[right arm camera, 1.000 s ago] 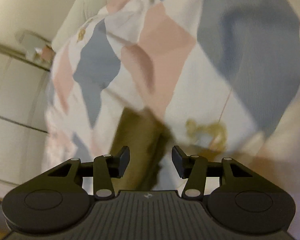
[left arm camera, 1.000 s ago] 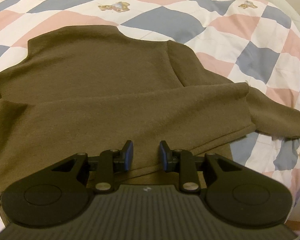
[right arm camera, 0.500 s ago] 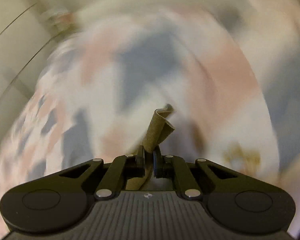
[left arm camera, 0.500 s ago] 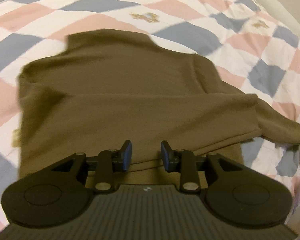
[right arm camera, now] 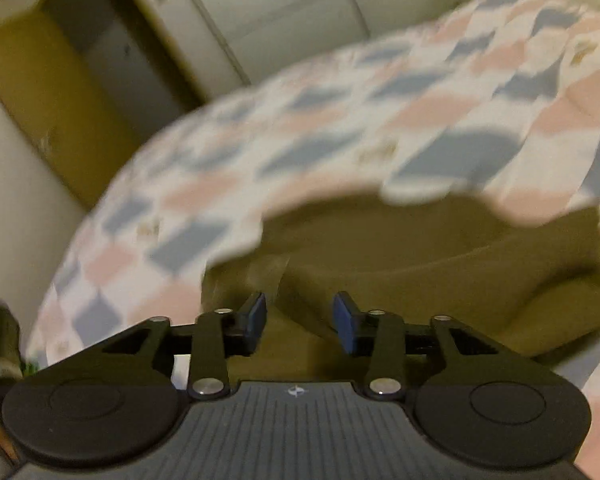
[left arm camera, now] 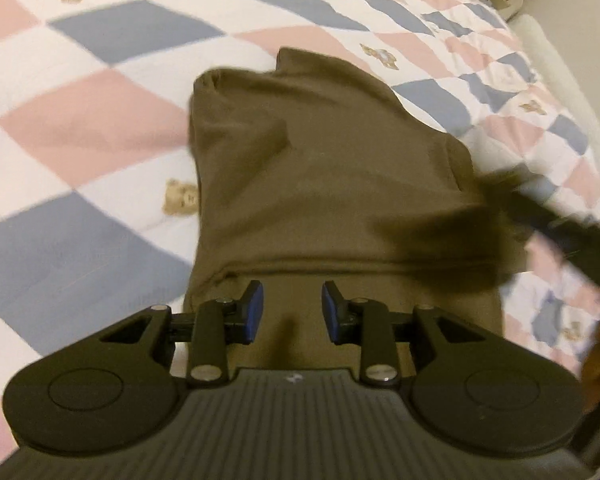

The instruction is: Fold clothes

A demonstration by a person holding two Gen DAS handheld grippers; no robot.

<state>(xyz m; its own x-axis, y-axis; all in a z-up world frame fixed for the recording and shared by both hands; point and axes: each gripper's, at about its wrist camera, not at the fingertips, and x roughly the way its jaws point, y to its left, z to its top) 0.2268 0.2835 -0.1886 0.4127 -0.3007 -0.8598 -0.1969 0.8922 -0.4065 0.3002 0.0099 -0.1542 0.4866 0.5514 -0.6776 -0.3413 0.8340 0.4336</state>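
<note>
Left wrist view: close above the folded olive-brown knit garment (left arm camera: pixel 324 184), looking down and forward along it over the pink, blue and white checked quilt (left arm camera: pixel 100 128). Right wrist view: tilted, low at the garment's (right arm camera: pixel 440 264) edge, facing across the quilt (right arm camera: pixel 340 128) toward pale wall panels (right arm camera: pixel 284 12); blurred. Both views share garment and quilt.

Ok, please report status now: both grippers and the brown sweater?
Left gripper open, over brown sweater. Right gripper open, empty. Sweater part-folded on checkered quilt. Nothing obstructing.
</note>
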